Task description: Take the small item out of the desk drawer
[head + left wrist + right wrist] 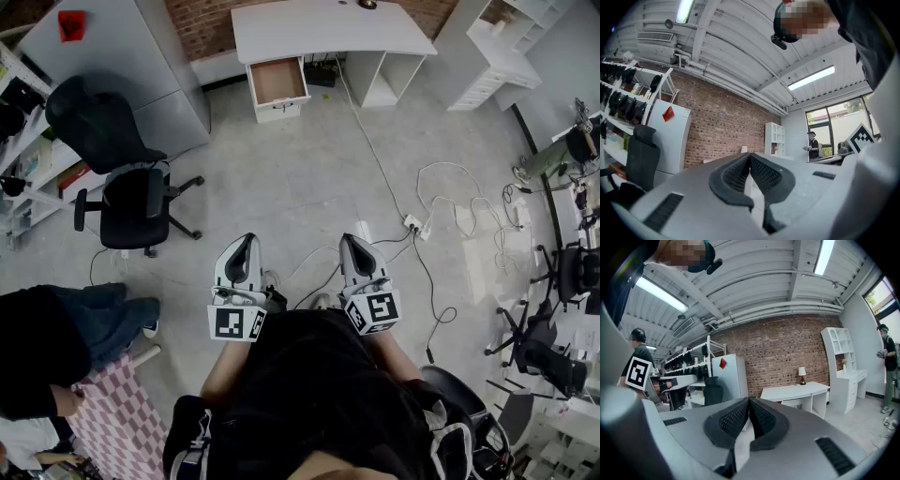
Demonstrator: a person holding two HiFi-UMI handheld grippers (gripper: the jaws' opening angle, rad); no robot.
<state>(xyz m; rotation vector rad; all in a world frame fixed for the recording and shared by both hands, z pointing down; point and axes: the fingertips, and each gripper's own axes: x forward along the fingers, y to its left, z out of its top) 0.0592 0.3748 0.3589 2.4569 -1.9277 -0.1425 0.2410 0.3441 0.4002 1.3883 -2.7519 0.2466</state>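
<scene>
Probably an office workshop: white desk (319, 28), swivel chairs (131, 204), brick wall (783, 357), shelves (621, 101)

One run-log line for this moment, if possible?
left gripper: shut, empty | right gripper: shut, empty | desk drawer: open, far ahead, untouched

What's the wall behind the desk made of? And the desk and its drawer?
Wall: brick, rough and matt; rows of reddish-brown blocks with pale joints show.
Desk: smooth white, probably painted or laminated board; no grain shows.
Drawer inside: flat brown, likely bare wood or fibreboard, too small to be sure.
</scene>
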